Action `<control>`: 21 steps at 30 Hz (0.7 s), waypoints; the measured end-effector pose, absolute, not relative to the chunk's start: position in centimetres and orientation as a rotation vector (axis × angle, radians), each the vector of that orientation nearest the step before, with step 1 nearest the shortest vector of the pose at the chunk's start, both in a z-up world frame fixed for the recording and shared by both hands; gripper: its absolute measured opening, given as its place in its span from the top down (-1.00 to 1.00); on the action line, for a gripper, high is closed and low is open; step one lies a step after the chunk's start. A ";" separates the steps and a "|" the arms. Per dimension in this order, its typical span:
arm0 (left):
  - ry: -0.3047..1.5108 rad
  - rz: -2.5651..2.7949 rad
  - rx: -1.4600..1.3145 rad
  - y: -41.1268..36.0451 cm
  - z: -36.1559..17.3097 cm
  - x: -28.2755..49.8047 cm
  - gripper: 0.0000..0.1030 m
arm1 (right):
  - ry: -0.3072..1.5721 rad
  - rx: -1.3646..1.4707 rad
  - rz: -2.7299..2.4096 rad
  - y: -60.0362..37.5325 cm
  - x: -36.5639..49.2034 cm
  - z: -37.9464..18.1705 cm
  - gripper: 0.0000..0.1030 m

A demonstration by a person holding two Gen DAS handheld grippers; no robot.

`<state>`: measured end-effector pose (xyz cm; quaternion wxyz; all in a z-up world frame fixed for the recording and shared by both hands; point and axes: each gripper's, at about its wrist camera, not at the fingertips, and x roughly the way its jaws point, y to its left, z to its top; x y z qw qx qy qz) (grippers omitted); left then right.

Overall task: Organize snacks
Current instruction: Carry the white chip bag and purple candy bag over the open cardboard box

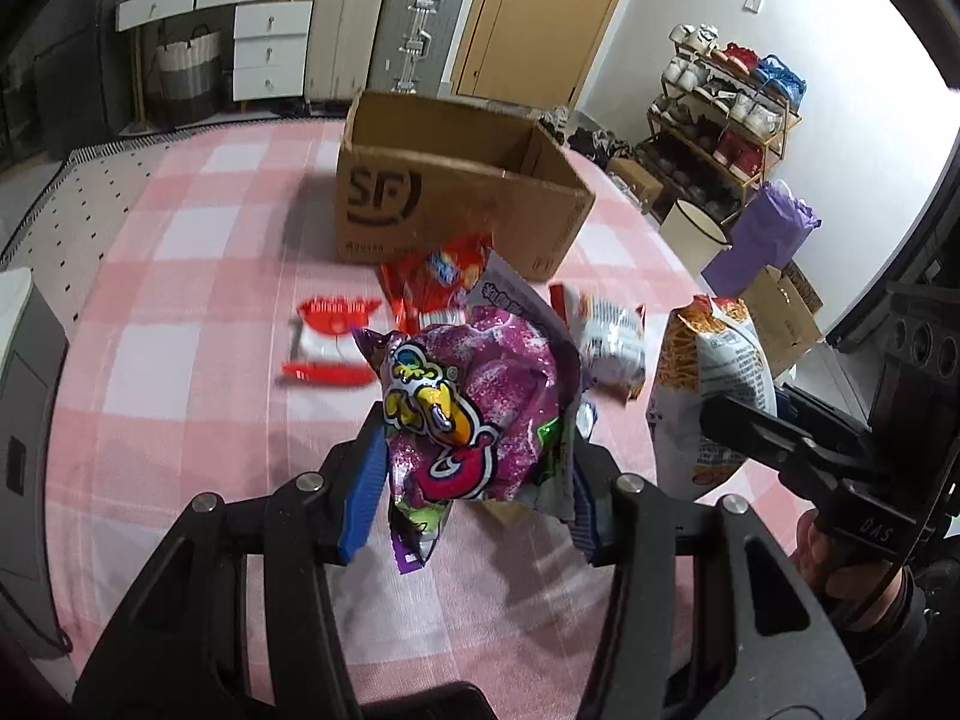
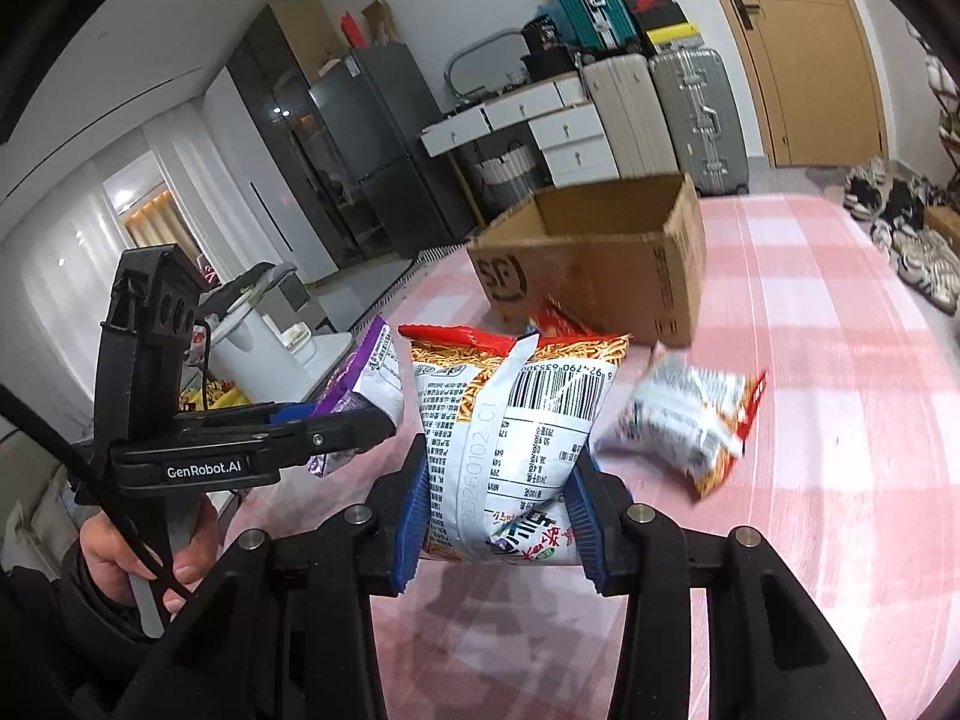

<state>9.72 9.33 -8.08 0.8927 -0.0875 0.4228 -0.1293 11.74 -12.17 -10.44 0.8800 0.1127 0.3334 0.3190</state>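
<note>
Left wrist view: pink checked tablecloth [image 1: 180,276], cardboard box [image 1: 456,210], suitcases [image 1: 384,30].

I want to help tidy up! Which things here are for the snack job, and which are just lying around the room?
For the snack job:
- purple snack bag, held in the left gripper
- noodle snack bag, held in the right gripper
- cardboard box
- red and white packet
- silver packet

Just lying about:
- suitcases
- shoe rack
- white bin

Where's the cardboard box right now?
The cardboard box stands open on the pink checked tablecloth, straight ahead in both wrist views, just behind the loose snack packets.
</note>
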 end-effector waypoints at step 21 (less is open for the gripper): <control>0.758 -0.325 -0.141 8.6 0.9 13.3 0.06 | 0.553 0.222 0.663 -12.6 17.6 -2.6 0.19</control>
